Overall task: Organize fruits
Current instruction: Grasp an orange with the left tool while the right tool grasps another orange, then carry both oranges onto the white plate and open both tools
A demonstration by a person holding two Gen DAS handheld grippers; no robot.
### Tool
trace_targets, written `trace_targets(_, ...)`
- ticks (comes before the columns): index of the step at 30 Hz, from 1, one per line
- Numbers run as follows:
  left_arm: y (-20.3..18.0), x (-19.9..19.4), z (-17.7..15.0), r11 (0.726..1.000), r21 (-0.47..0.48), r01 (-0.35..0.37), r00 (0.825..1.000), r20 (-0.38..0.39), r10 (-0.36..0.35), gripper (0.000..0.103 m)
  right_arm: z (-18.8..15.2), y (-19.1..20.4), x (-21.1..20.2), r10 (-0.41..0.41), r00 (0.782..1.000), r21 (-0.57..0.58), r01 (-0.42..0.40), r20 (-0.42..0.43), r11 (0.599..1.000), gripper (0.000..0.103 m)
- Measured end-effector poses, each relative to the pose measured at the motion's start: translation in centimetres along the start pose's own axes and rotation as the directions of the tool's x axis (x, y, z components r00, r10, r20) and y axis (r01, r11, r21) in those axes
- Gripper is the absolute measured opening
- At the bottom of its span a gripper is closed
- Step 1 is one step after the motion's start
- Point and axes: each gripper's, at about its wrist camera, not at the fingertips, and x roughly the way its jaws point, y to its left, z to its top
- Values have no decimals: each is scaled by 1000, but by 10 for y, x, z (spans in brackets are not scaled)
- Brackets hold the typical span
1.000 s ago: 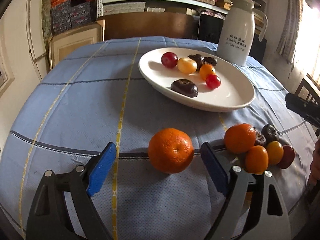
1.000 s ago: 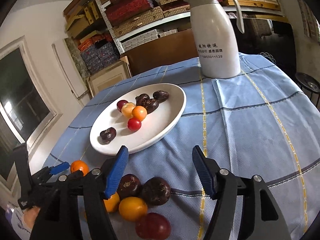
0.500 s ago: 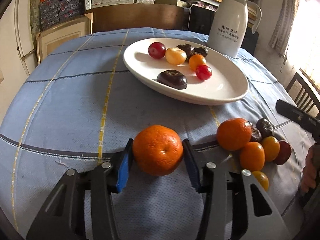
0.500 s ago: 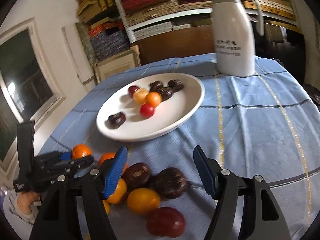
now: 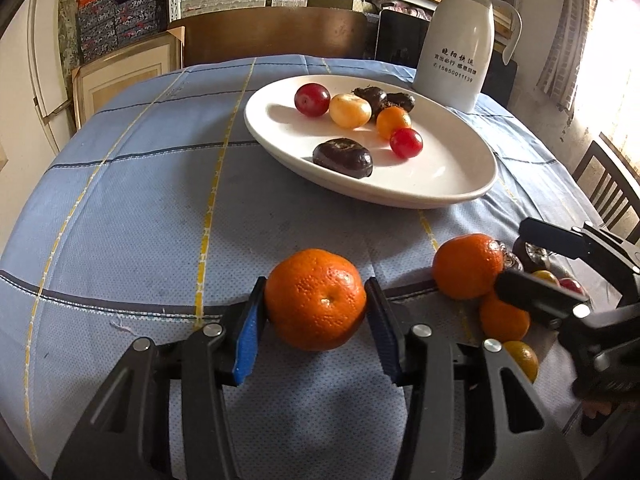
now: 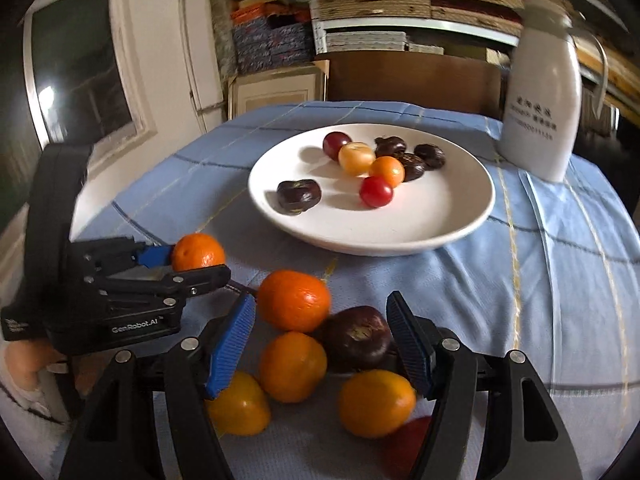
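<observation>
Left gripper (image 5: pixel 316 312): ribbed blue pads clenched on a round, dimpled orange mandarin (image 5: pixel 316 299) at lower centre, resting on the cloth.
Right gripper (image 6: pixel 320 340): blue-padded fingers spread apart, nothing pinched, over a cluster of small fruits (image 6: pixel 294 366) at the bottom of its view.
Cluster: smooth orange and yellow rounds, one glossy dark-brown chestnut-like fruit (image 6: pixel 356 338); a red one at the bottom edge is blurred.
Glossy white oval plate (image 5: pixel 460 176): upper centre, holding red, yellow, orange and wrinkled dark fruits.
Woven blue checked tablecloth (image 5: pixel 140 200): covers the table.
White plastic jug (image 5: pixel 458 40): upper right, its print unreadable.
</observation>
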Motion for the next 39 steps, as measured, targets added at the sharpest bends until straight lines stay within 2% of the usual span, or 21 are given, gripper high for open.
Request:
trace_targets(7,-2,1,0,1000,8,-9,1000,-4,9,48,4,14,14,13,999,-55,-16,-47,998,57)
trace_targets(10,-3,1,0,1000,9,-9,1000,-3,9,48,2,21,14,49,997,-87,-54,-57,995,43)
trace_targets(17,-5,-4,-1,1000,14,6,1000,18,-7,48,2,8,5,79,996,-13,-80,-39,997,42)
trace_targets(26,-19,-35,-1,999,45,22,991,132,-28,48,10,-36,-39,77,991,134,-92,113,987,42)
trace_targets(32,-36,-37,33,996,58,61,986,150,-69,48,24,-70,-42,59,989,230,-89,138,969,42)
trace_targets(36,-48,-38,47,994,100,38,984,167,-55,48,41,-86,-31,48,990,257,-82,134,963,42)
trace_targets(37,-47,-44,41,993,115,24,983,179,-45,49,40,-88,-28,50,990,263,-85,135,961,42)
trace_targets(39,-39,-49,26,991,129,-36,983,183,12,78,37,-94,-23,75,990,282,-105,117,954,42)
